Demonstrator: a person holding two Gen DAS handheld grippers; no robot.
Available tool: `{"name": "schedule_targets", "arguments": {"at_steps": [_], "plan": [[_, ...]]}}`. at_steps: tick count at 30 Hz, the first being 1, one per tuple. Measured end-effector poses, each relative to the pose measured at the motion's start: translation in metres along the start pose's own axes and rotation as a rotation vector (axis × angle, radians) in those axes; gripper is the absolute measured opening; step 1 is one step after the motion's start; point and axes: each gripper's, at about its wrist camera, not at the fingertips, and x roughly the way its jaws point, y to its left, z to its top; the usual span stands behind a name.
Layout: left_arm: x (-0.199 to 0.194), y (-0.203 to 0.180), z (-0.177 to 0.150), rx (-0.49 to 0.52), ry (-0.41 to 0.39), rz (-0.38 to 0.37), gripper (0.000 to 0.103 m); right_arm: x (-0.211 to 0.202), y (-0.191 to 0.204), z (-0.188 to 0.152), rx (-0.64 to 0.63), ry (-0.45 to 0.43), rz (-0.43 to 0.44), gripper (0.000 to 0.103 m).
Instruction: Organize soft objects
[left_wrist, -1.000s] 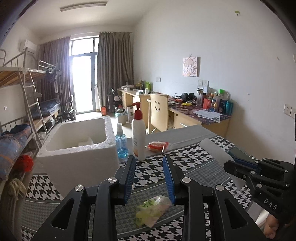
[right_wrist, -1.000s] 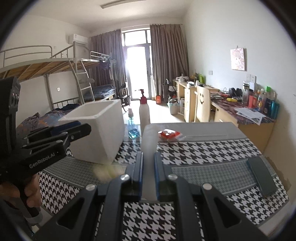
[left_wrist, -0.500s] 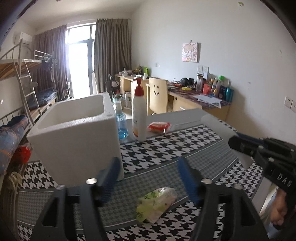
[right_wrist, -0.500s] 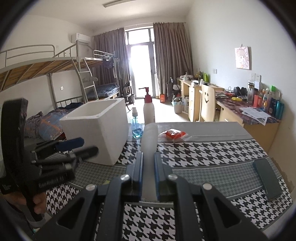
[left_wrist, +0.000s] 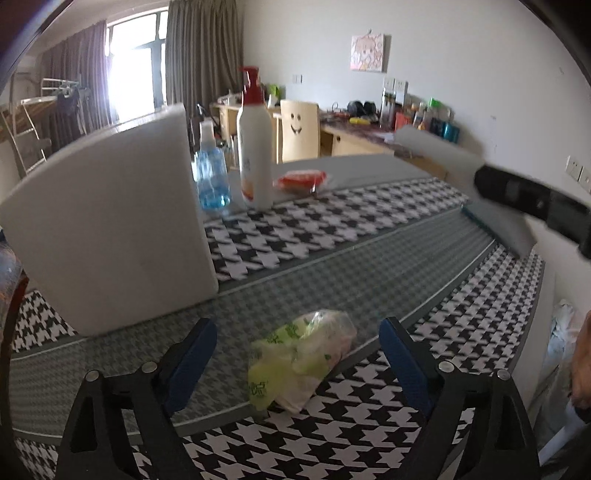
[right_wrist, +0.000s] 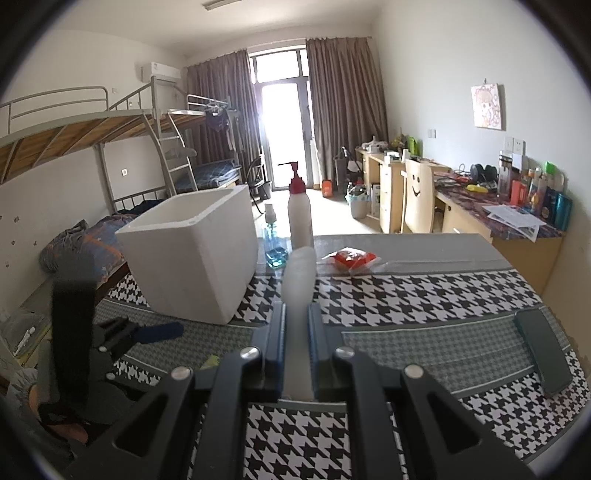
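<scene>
Near the front edge of the bench (left_wrist: 369, 280), a crumpled green-and-white plastic bag (left_wrist: 299, 358) lies on the houndstooth cloth, framed between the spread fingers of the left hand-held gripper (left_wrist: 297, 363), which touch nothing. Just behind and to its left stands a white foam box (left_wrist: 110, 229), open at the top and the likely receptacle. Further back, toward the far edge, stand a blue spray bottle (left_wrist: 212, 177), a white pump bottle (left_wrist: 255, 147) and a red packet (left_wrist: 303, 180). The right hand-held gripper (right_wrist: 295, 343) is pinched on a pale soft roll (right_wrist: 299, 295), held above the middle of the bench; a dark flat case (right_wrist: 543, 350) lies near the right edge. Step in hand, by judgement: collecting the bag while the roll waits for deposit. The next move calls for lowering the left fingers around the bag and closing gently, since thin film may slip or bunch. The box interior is not visible in either view, the roll's near end is hidden between the fingers, and the left gripper appears blurred in the right view.
</scene>
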Motion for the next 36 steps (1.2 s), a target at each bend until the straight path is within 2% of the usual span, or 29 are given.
{"name": "schedule_targets", "arguments": {"at_steps": [10, 13, 16, 21, 25, 36], "plan": [[0.031, 0.003, -0.008, 0.013, 0.131, -0.037, 0.090, 0.005, -0.005, -0.003, 0.015, 0.015, 0.002, 0.014], [0.039, 0.005, -0.013, 0.022, 0.175, -0.040, 0.074, 0.007, -0.004, -0.003, 0.015, 0.019, 0.004, 0.014], [0.039, 0.002, -0.015, 0.055, 0.166, -0.012, 0.066, 0.008, -0.004, -0.004, 0.016, 0.023, 0.004, 0.014], [0.034, 0.001, -0.016, 0.065, 0.167, 0.000, 0.043, 0.010, -0.003, -0.003, 0.014, 0.029, 0.002, 0.014], [0.030, 0.004, -0.016, 0.059, 0.150, 0.009, 0.039, 0.010, -0.002, -0.002, 0.010, 0.029, 0.004, 0.014], [-0.036, 0.012, 0.012, 0.029, -0.057, 0.037, 0.039, 0.007, 0.008, 0.006, -0.017, -0.001, 0.023, 0.014]]}}
